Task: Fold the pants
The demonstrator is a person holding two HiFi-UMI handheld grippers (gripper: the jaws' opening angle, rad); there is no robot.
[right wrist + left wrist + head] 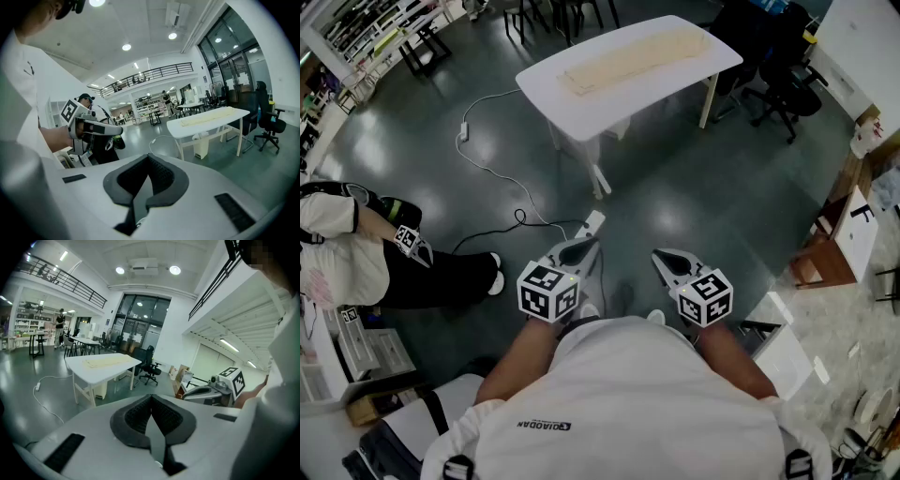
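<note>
Cream pants (633,56) lie stretched out flat on a white table (694,70) across the room, far from both grippers. I hold both grippers close to my body over the dark floor. The left gripper (581,247) is shut with nothing in it, and so is the right gripper (664,256). In the left gripper view the shut jaws (151,397) point toward the table (79,367) and the pants (105,362). The right gripper view has its shut jaws (149,157) in front, the table (187,129) with the pants (208,116) beyond, and the left gripper (117,133) at the left.
A person (356,253) sits on the floor at the left. A white cable with a power strip (487,159) runs over the floor toward the table. A black office chair (783,89) stands right of the table. A wooden box (825,258) and a white box (783,352) are at the right.
</note>
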